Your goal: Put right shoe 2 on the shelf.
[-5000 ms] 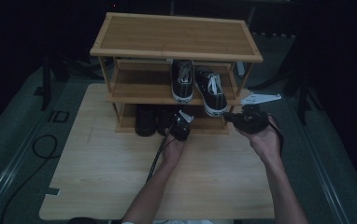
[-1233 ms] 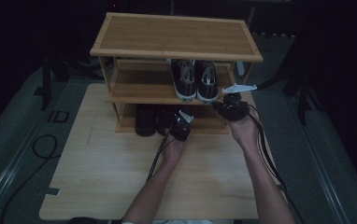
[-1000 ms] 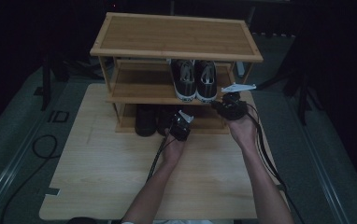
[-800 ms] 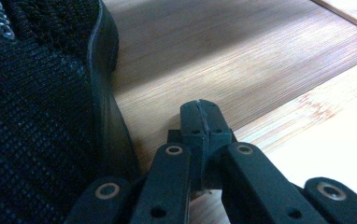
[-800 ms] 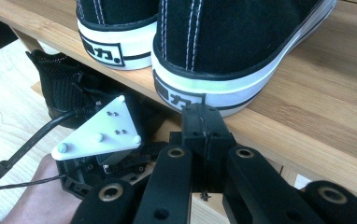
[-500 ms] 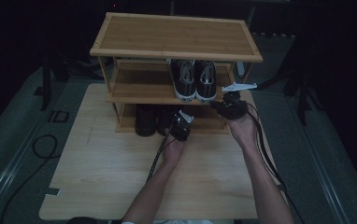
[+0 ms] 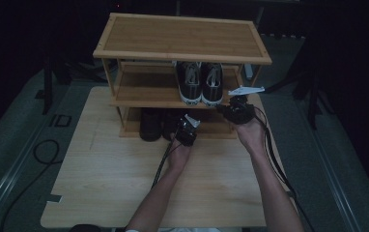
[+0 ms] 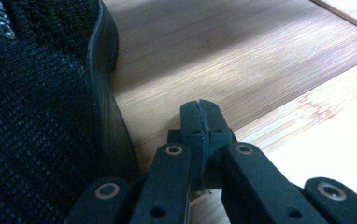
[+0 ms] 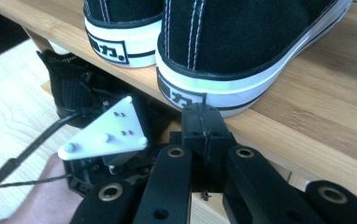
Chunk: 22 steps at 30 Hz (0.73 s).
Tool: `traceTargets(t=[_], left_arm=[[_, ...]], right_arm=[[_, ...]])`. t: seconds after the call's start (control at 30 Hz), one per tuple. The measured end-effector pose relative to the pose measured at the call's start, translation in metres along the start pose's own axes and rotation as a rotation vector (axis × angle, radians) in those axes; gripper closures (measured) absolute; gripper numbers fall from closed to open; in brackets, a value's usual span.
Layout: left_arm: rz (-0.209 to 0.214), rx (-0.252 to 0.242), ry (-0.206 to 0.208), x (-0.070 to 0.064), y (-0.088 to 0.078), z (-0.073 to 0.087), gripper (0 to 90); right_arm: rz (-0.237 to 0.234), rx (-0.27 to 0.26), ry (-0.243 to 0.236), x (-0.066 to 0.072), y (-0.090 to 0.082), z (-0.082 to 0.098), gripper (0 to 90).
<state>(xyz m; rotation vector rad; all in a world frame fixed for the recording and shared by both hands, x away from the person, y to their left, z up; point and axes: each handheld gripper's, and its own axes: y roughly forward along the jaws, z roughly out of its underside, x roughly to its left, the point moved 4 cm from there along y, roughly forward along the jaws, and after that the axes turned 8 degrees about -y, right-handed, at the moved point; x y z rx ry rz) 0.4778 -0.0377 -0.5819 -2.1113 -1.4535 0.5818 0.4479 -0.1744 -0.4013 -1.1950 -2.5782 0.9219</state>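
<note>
A pair of black sneakers with white soles stands side by side on the middle shelf of a wooden shoe rack [image 7: 144, 92], heels toward me: the left sneaker [image 7: 191, 83] [image 9: 120, 23] and the right sneaker [image 7: 212, 83] [image 9: 242, 42]. My right gripper [image 7: 227, 108] [image 9: 203, 116] is shut and empty, its tips just in front of the right sneaker's heel at the shelf edge. My left gripper [image 7: 184, 126] [image 8: 200, 112] is shut and empty too, low at the bottom shelf. It sits right beside a black knit shoe [image 8: 36, 116] [image 7: 171, 123].
A second dark shoe [image 7: 149, 123] sits on the bottom shelf. The rack's top board [image 7: 182, 36] overhangs the shelves. The rack stands on a light wooden table [image 7: 105, 183]. Cables [image 7: 161, 164] trail back from both grippers. In the right gripper view, the left gripper's grey plate [image 9: 106, 133] lies below.
Since the oldest frame the right sneaker has gone from angled to straight beside its mate, and the right gripper has moved in to the shelf. Over the last second nothing moved.
</note>
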Motion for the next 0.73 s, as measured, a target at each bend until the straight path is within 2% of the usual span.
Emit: traceTargets(t=[0.1, 0.33, 0.5, 0.57, 0.73], left_arm=[[0.003, 0.002, 0.002, 0.000, 0.000, 0.000, 90.0], [-0.006, -0.006, 0.017, -0.001, 0.000, 0.001, 90.0], [-0.017, -0.015, 0.024, -0.003, 0.000, 0.001, 90.0], [-0.012, -0.016, 0.013, -0.002, 0.000, 0.001, 90.0], [-0.018, -0.016, 0.024, -0.002, 0.000, 0.001, 89.9]], right_arm=[[0.024, 0.003, -0.012, -0.001, -0.004, 0.003, 90.0], [0.064, 0.014, 0.071, -0.021, -0.016, 0.029, 90.0], [0.086, 0.032, 0.110, -0.034, -0.019, 0.045, 90.0], [0.093, 0.039, 0.123, -0.038, -0.019, 0.050, 90.0], [0.100, 0.058, 0.146, -0.043, -0.016, 0.060, 89.9]])
